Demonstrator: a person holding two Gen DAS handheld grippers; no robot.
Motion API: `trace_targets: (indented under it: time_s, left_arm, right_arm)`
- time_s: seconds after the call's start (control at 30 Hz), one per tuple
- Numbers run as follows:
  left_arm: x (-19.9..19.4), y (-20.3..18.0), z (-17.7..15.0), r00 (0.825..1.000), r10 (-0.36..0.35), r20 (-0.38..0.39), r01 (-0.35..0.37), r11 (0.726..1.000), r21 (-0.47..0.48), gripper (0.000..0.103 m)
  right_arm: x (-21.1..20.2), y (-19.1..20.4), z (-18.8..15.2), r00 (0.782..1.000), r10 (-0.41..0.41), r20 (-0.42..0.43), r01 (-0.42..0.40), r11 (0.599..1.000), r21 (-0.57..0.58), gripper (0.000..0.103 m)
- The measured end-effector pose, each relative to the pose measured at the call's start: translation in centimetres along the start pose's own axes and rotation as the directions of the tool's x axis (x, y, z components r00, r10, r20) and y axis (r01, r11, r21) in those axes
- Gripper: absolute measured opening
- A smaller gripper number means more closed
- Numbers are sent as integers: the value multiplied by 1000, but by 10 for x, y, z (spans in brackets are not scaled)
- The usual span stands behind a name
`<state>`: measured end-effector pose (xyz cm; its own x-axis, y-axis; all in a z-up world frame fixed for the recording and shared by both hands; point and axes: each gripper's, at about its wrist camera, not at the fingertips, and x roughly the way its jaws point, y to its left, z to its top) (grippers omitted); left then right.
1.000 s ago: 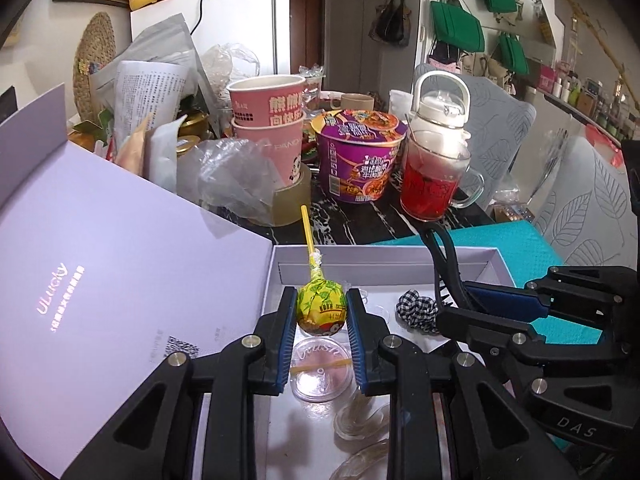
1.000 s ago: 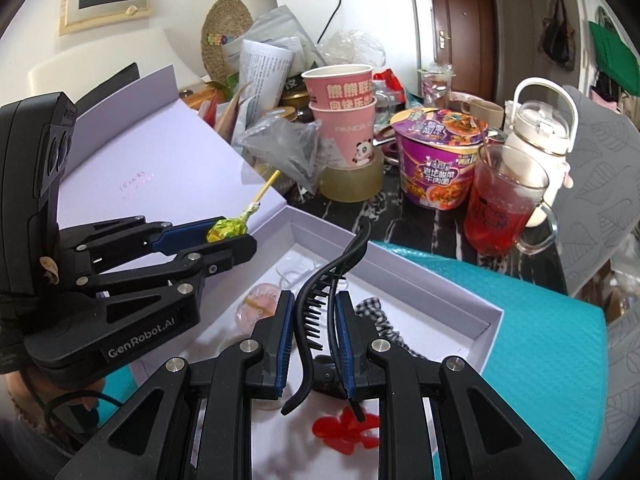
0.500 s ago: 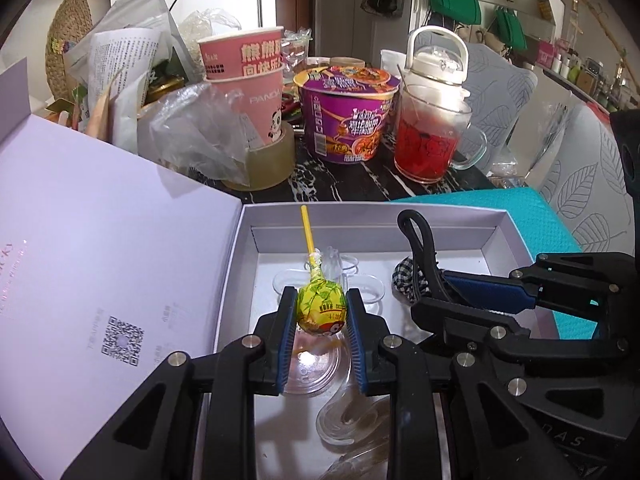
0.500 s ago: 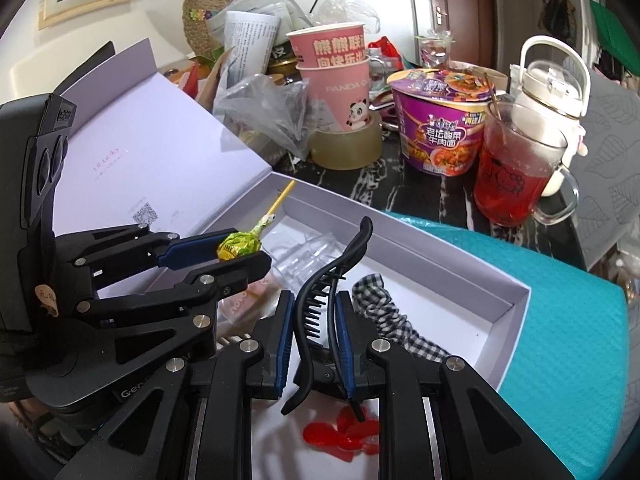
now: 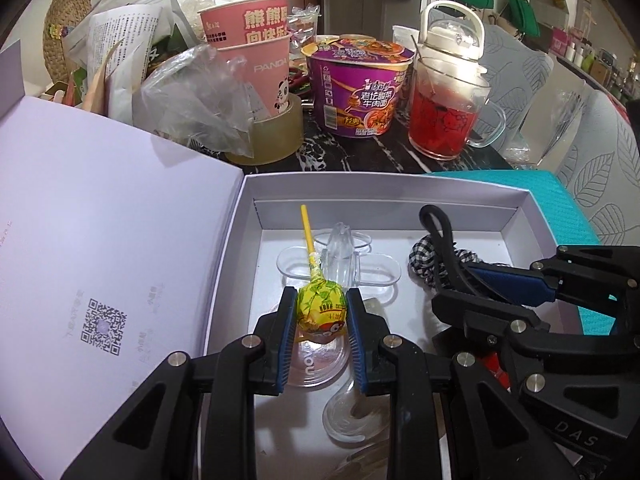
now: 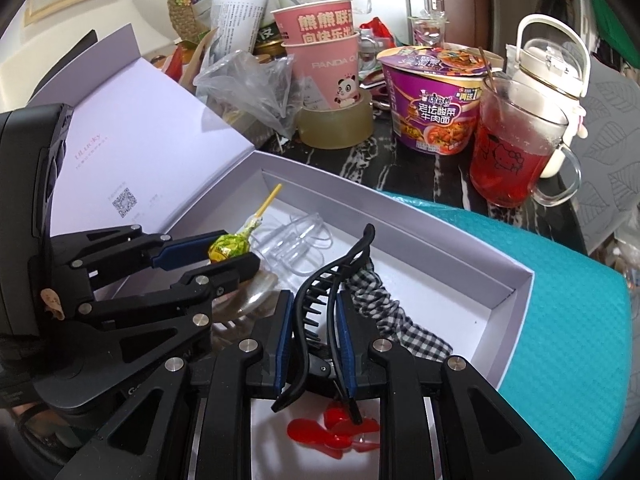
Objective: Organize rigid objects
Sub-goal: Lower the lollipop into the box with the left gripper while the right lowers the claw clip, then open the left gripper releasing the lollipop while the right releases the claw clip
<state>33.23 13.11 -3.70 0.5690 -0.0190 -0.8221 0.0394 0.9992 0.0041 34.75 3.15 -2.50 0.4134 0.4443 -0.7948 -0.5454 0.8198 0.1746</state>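
Note:
My left gripper is shut on a lollipop in a yellow-green wrapper, its yellow stick pointing away. It hangs low inside the open white box, over clear plastic pieces. In the right wrist view my right gripper is shut on a black claw hair clip, held upright over the same box. A black-and-white checked scrunchie lies just behind the clip. A red plastic piece lies on the box floor under the right gripper. The left gripper with the lollipop shows at the left.
The box's lilac lid stands open at the left. Behind the box are stacked pink paper cups, a tape roll, a purple noodle bowl, a glass mug of red drink and a white kettle. A teal mat lies under the box.
Both grippers have sunk into the box and tipped downward, each keeping its grip. The box floor and clear pieces now fill more of both views.

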Motion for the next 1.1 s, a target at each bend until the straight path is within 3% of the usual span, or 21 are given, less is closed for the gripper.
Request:
trace_targets:
  time_s: [0.5,0.57,0.63,0.87,1.1]
  left_arm:
    - [5,0,0,997,-32,-71,31,999,-10,24]
    - [4,-1,0,997,-26,-71,25,1000,-10,25]
    - [1,-2,1,997,-30,-72,29,999,-13,25]
    - [-16,-3,4,999,-22,-40,21,1000,-20,25]
    - [-32,0,6,1000,-18,-9,18,999,-30,25]
  right_arm:
    - [-9,-1,-1,1000,-24,7,24,1000,12,22]
    - [-12,-2,-1,1000,-29,13,29,999,21,33]
    - [-14,-3,0,999,-39,18,38,999,21,37]
    - [-29,-4,1,994,-101,39,101,995,9,37]
    - [-41,-5,-6,993,-108,48,106,994,34,37]
